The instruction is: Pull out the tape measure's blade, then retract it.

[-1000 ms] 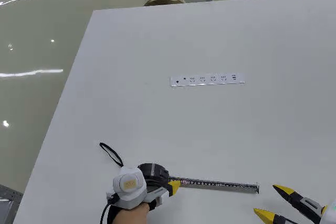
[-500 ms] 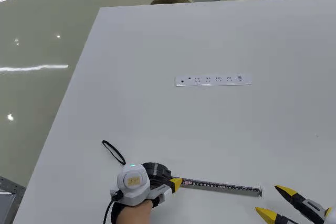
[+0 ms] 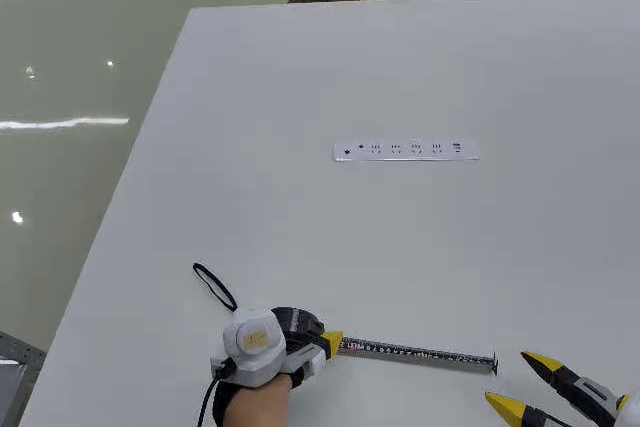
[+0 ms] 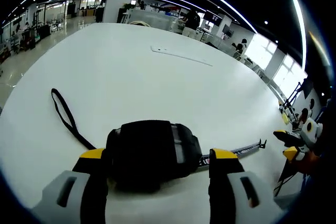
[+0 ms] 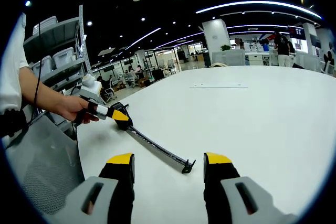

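**Tape measure pinched in the left gripper, blade partway out**

Left gripper has its jaws pressed against the two flat sides of the black case, so it's pinching the tape measure, with a hand behind it. Right gripper is spread wide with nothing in it. The blade's end hook sits just past its tips, not touching as far as I can tell.

Using the power strip as my reference: the tape measure is on the bench, well to the near side of the strip and down past its left end. The blade lies flat, roughly parallel to the strip, and ends about level with its right end. The right gripper is just beyond that. The wrist strap trails off the case further left than the strip reaches.

Handling guess: the case looks rigid and chunky, probably with a bit of heft, so it's fine to squeeze on the sides. The blade is thin springy steel, so I'd expect it to kink if bent sideways and snap back quick once let go. Best grab is the hook, not the slick edge.

The bench top is plain white and smooth and looks slippery, so an unclamped case would likely skate. Beyond the power strip the bench ends at a glossy floor with light glare. The right gripper view has shelving with bins, plus long ceiling lights.
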### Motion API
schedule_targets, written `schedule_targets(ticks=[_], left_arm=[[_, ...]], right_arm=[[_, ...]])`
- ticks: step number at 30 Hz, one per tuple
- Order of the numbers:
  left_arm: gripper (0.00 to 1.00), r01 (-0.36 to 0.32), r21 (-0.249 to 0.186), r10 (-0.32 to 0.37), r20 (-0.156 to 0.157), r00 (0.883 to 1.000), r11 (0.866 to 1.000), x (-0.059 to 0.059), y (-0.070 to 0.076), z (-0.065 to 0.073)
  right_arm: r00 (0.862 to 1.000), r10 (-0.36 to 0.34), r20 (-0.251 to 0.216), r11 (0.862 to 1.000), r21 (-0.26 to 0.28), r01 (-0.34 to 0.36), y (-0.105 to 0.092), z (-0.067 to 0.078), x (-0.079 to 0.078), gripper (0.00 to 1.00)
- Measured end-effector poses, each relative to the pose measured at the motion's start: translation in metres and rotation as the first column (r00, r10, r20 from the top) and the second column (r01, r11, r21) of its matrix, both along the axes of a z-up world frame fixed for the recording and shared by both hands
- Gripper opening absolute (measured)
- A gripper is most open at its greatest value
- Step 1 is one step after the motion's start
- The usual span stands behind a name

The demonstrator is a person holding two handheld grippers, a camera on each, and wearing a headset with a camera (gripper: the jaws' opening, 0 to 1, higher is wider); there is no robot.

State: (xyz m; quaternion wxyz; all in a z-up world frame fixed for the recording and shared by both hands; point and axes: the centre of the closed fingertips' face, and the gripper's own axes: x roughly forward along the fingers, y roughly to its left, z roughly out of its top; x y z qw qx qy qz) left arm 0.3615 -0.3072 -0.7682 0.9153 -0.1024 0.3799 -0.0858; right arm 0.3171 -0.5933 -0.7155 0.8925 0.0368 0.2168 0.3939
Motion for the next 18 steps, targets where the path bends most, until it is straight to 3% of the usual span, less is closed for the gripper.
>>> schedule_targets(ticks=[18], left_arm=[[0.73, -0.06, 0.032, 0.06, 0.008, 0.998, 0.998, 0.0049, 0.0047, -0.001]], right_arm=[[1.0, -0.002, -0.005, 1.0, -0.003, 0.002, -0.0022, -0.0013, 0.0021, 0.51]])
